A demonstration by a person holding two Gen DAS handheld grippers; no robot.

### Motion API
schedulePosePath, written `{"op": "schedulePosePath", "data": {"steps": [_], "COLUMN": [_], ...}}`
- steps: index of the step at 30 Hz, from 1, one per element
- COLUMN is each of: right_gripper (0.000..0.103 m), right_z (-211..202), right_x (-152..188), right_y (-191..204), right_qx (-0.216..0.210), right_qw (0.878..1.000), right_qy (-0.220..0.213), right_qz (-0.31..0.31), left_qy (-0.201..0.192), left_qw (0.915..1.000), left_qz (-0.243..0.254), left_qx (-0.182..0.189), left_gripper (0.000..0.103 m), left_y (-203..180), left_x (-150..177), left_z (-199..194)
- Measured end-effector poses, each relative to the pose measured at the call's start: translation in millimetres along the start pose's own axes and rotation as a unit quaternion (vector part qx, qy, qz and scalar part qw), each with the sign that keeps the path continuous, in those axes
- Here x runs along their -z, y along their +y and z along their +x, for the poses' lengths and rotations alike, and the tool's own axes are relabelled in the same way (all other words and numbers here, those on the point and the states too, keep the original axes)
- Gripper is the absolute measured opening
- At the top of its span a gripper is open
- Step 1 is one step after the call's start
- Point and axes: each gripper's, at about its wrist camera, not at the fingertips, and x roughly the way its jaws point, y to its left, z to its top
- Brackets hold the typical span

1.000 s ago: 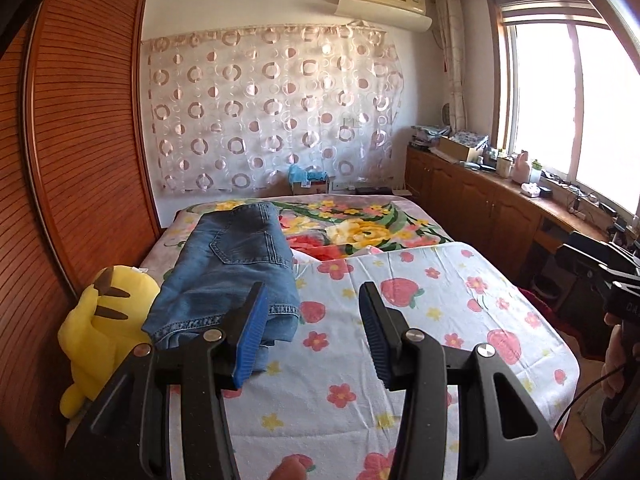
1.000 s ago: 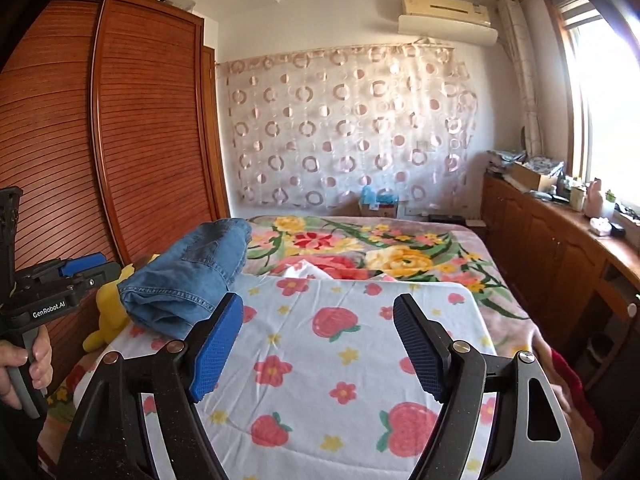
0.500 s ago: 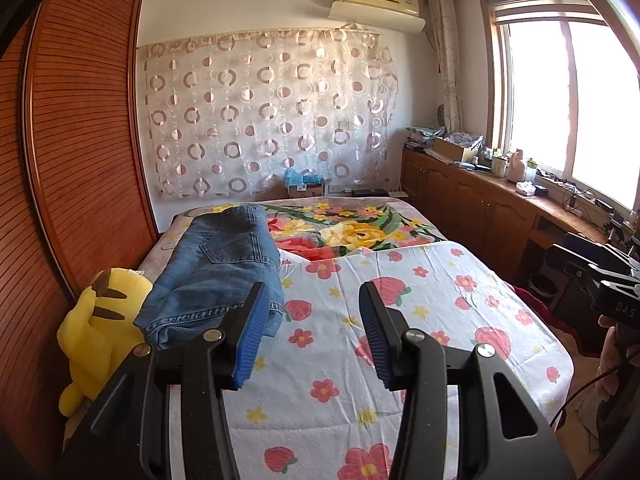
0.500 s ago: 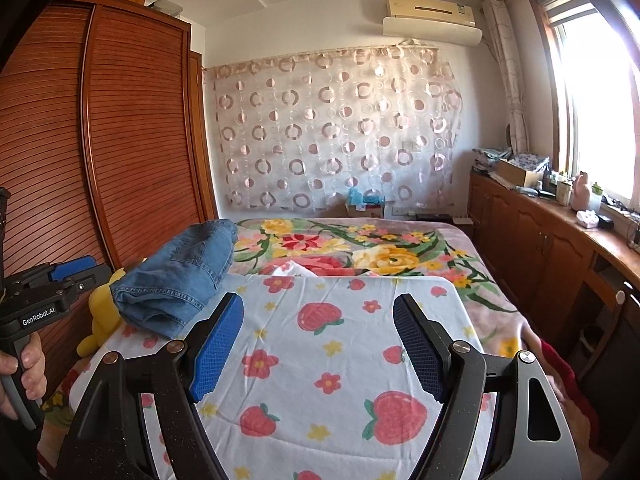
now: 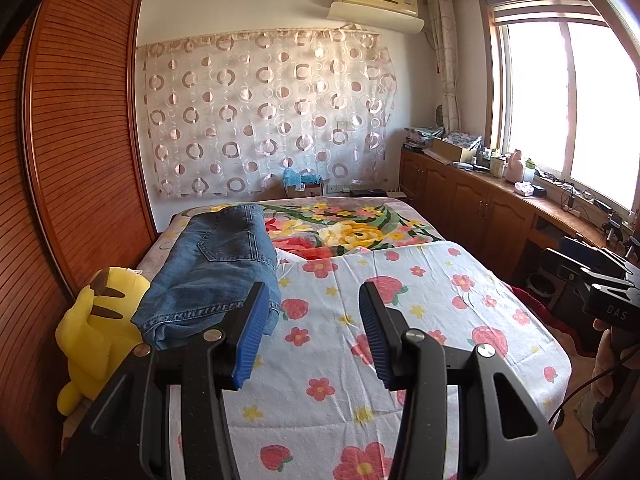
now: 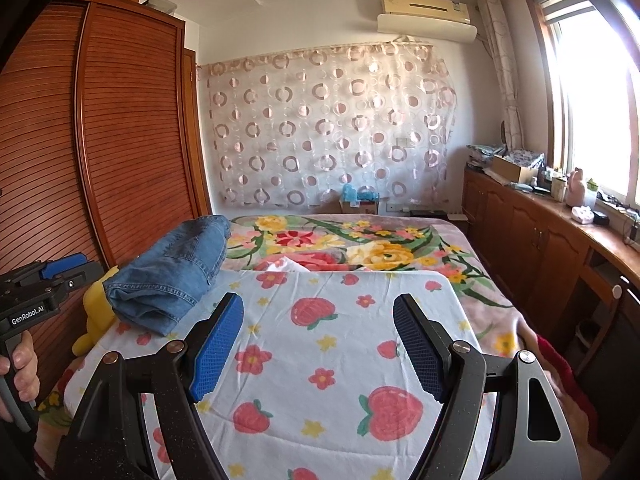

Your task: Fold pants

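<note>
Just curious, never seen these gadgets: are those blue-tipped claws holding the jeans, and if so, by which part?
Neither. The left gripper and right gripper are both open and empty; the jeans lie untouched on the bed.

"GenRobot.AI" stands in white letters on the black body of the left gripper (image 6: pixel 30 300), seen from the right wrist view. On the right gripper (image 5: pixel 600 292), seen from the left wrist view, the letters "DAS" can be read (anything after them is cut off).
</note>
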Motion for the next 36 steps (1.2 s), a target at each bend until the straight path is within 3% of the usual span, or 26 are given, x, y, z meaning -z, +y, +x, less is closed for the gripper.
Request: {"op": "schedulePosePath", "data": {"steps": [36], "right_gripper": [0.079], "right_z": [-3.6], "right_x": [-1.0], "right_y": [-6.9], "right_qx": [-0.001], "right_qw": [1.000], "right_qy": [-0.006], "right_qz": [-0.002], "left_qy": [-0.003], "left_qw": [1.0000], "left_qz": [0.002], "left_qx": [-0.001], "left_gripper": [0.048], "left_y": [1.7], "left_x": [2.3], "left_z": [-0.4]}}
